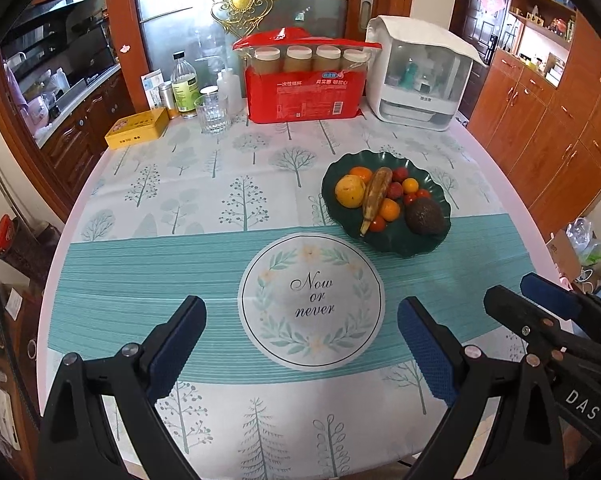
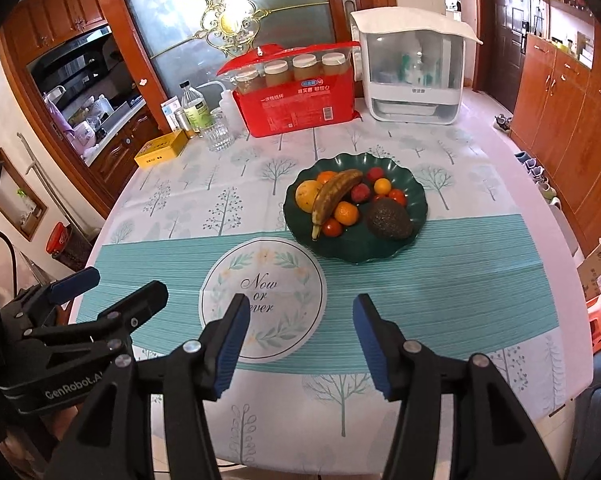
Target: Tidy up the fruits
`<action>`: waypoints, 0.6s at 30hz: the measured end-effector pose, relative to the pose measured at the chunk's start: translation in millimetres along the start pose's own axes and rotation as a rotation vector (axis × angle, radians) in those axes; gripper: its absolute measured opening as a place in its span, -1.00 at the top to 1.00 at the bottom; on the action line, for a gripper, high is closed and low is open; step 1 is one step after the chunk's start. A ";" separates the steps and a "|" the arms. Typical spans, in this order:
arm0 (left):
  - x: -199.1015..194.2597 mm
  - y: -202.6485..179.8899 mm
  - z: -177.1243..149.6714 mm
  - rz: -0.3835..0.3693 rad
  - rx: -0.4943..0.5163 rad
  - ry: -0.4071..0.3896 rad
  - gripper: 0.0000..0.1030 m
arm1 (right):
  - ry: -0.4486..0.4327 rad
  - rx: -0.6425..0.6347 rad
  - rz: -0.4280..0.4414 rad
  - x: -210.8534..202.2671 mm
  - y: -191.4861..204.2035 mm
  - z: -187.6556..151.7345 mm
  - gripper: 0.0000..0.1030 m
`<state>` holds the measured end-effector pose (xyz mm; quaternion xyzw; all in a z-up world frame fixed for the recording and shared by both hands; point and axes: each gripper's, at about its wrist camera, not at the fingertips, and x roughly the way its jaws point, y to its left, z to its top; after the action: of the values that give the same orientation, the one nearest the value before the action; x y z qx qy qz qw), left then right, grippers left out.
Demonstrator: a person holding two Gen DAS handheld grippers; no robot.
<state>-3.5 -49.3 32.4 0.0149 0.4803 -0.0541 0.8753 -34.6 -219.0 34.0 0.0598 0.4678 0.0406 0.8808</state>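
Green scalloped plate (image 2: 412, 216), plastic by its sheen, carrying all the fruit in sight: a browned banana (image 2: 332, 196), a yellow citrus (image 2: 306, 196), two small oranges (image 2: 346, 214), a dark avocado (image 2: 388, 220) and several cherry tomatoes (image 2: 332, 227), heaped and touching. It sits well ahead of both sets of fingers, just right of the line the right gripper (image 2: 300, 338) points along. Right gripper: fingers moderately spread, nothing between them, held above the tablecloth (image 2: 440, 280). Left gripper (image 1: 300, 344): fingers wide, empty, over the round "Now or never" print (image 1: 312, 300). Risks, as judged: the banana leans across other pieces, so lifting anything beneath it could roll tomatoes off the low rim; the avocado looks too broad for a half-spread grip and might squirt sideways; soft tomatoes could burst under firm pads; the light plate may slide on the cloth if nudged. Views compared: the right wrist camera shows the left gripper from the side, close at its left; the left wrist camera shows the right gripper at its right edge and gives a clearer look at the yellow tin (image 1: 136, 128) and drinking glass (image 1: 212, 114) at the far end. Whether any fruit lies off the plate cannot be told from either.
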 end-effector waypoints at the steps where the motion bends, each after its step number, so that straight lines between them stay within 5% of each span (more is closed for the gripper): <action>1: -0.5 0.0 -0.6 -0.001 -0.002 0.000 -0.87 | 0.002 -0.002 0.001 0.4 0.7 -0.5 -0.06; 18: 0.3 9.6 -6.5 0.025 -0.040 0.027 -0.87 | 0.021 -0.059 0.009 7.9 12.3 1.6 -0.06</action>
<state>-7.8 -39.2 28.4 0.0042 0.4926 -0.0331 0.8696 -29.1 -205.8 30.2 0.0356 0.4756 0.0591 0.8770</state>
